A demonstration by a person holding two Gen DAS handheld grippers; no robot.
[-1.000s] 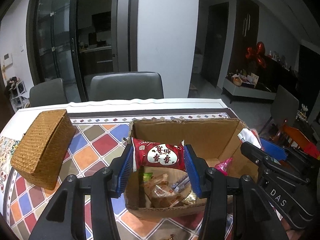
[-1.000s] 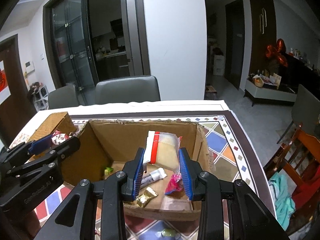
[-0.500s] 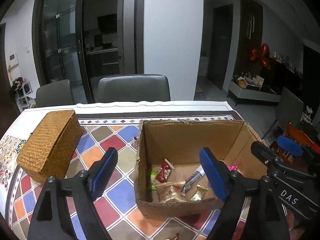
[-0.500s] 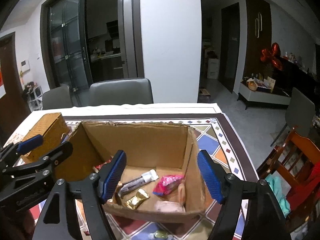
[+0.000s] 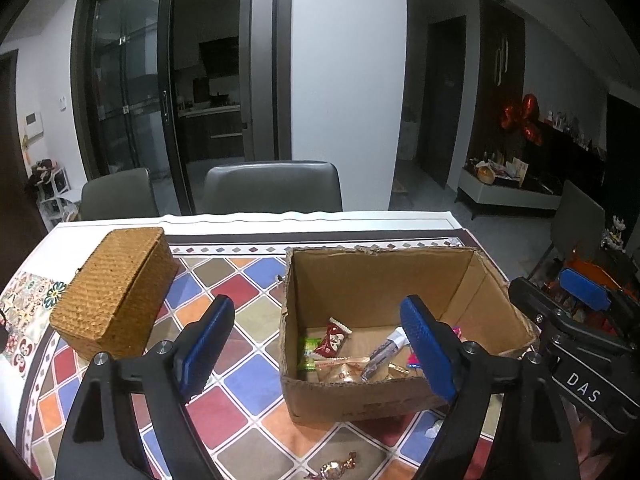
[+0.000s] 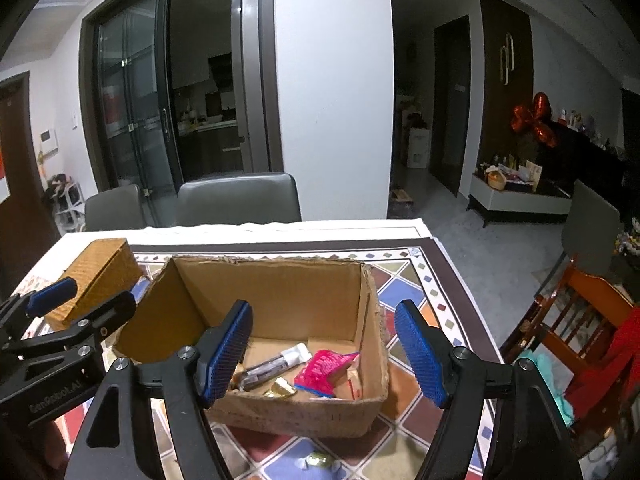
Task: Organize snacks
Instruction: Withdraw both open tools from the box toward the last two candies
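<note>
Snacks, the objects of this task, lie mostly on the floor of the cardboard box (image 5: 384, 280) at centre frame in both views: a red packet (image 5: 331, 340), a green packet (image 5: 308, 354), a tan wrapped biscuit (image 5: 342, 368), a long grey sachet (image 5: 384, 354) and a pink packet (image 6: 322, 368), the last nearest the box's right wall in the right wrist view. Two strays sit on the patterned tablecloth (image 5: 240, 280) outside the box: a foil-wrapped candy (image 5: 336, 469) at the lower edge of the left wrist view, and a greenish candy (image 6: 318, 460) at the lower edge of the right wrist view. A closed wicker box (image 5: 116, 288) stands at left, apart from the cardboard box. I judge the step in hand to be the interval between a drop into the box and the next pick. My left gripper (image 5: 316, 344) has its jaws spread wide, with nothing between its blue pads but the box's near left corner seen beyond them; my right gripper (image 6: 324, 352) stands somewhat less wide, likewise empty, framing the box interior without touching it. The next move, as I judge it, calls for turning down toward a stray candy near the lower edge, setting the pads astride it, and closing gently, since a small foil sweet could slip or skid on the cloth.
</note>
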